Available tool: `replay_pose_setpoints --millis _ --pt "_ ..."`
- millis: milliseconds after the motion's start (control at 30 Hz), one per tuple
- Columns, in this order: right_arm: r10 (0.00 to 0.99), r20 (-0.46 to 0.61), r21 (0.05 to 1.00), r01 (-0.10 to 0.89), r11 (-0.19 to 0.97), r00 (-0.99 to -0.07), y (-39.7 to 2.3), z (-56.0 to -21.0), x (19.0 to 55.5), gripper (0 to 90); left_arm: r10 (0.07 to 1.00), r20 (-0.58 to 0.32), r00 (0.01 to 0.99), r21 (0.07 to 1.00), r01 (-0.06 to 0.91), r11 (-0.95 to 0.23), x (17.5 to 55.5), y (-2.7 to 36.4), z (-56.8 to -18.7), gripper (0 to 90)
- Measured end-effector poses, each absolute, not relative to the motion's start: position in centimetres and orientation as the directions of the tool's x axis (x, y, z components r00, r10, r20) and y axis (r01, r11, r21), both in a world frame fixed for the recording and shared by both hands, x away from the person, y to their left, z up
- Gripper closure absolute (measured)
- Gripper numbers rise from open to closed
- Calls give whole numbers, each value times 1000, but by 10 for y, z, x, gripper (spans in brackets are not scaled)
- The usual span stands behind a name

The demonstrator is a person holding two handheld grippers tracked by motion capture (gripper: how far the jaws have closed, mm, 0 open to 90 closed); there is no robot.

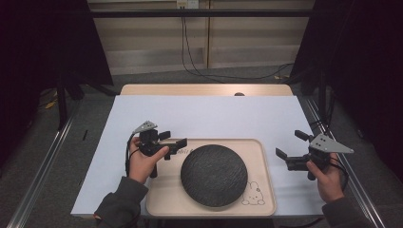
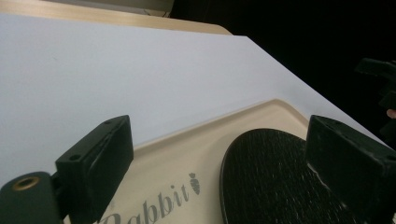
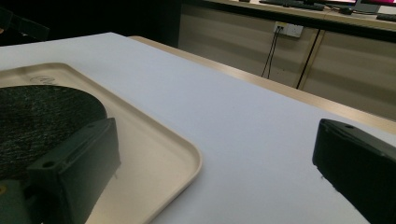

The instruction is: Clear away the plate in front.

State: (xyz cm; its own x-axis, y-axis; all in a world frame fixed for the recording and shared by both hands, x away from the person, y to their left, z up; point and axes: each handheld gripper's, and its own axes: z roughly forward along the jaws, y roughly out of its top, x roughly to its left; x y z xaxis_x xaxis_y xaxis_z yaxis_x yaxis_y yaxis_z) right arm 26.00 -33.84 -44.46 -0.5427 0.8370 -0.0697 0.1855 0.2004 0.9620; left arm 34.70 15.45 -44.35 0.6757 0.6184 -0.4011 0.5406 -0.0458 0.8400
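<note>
A round black slate plate (image 1: 214,175) lies in a beige tray (image 1: 264,156) that has a rabbit drawing at its near right corner. My left gripper (image 1: 175,138) hovers over the tray's far left corner, just left of the plate, jaws wide apart with nothing between them. In the left gripper view the open left gripper (image 2: 224,154) frames the plate (image 2: 271,186) and the word "Rabbit" printed on the tray (image 2: 187,149). My right gripper (image 1: 288,143) stands open just right of the tray, over the white sheet. The right gripper view has the tray's rim (image 3: 189,156) and plate (image 3: 42,116) to the left.
A white sheet (image 1: 204,116) covers the table, with a strip of wooden tabletop (image 1: 204,89) along the far edge. Beyond it a cable (image 1: 190,57) hangs down a pale wall. Dark curtains stand at both sides and metal rails (image 1: 43,166) run along the floor.
</note>
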Motion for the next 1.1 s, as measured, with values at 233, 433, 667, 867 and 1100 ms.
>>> replay_pose_setpoints --millis 233,433,667,867,1100 --pt "837 -69 962 185 199 -542 -338 -444 260 2 627 -381 680 852 521 -48 348 164 -442 47" --pt "837 -72 962 184 202 -543 -339 -444 260 2 625 -364 691 855 514 -70 349 171 -442 48" --pt "837 -69 962 185 199 -543 -338 -444 259 2 635 -361 683 862 504 -52 351 180 -443 48" --pt "839 -69 962 186 199 -540 -339 -444 259 2 645 -363 672 867 497 -30 352 189 -443 48" --pt "837 -74 962 184 204 -543 -339 -444 259 2 646 -357 675 872 489 -29 353 197 -446 48"
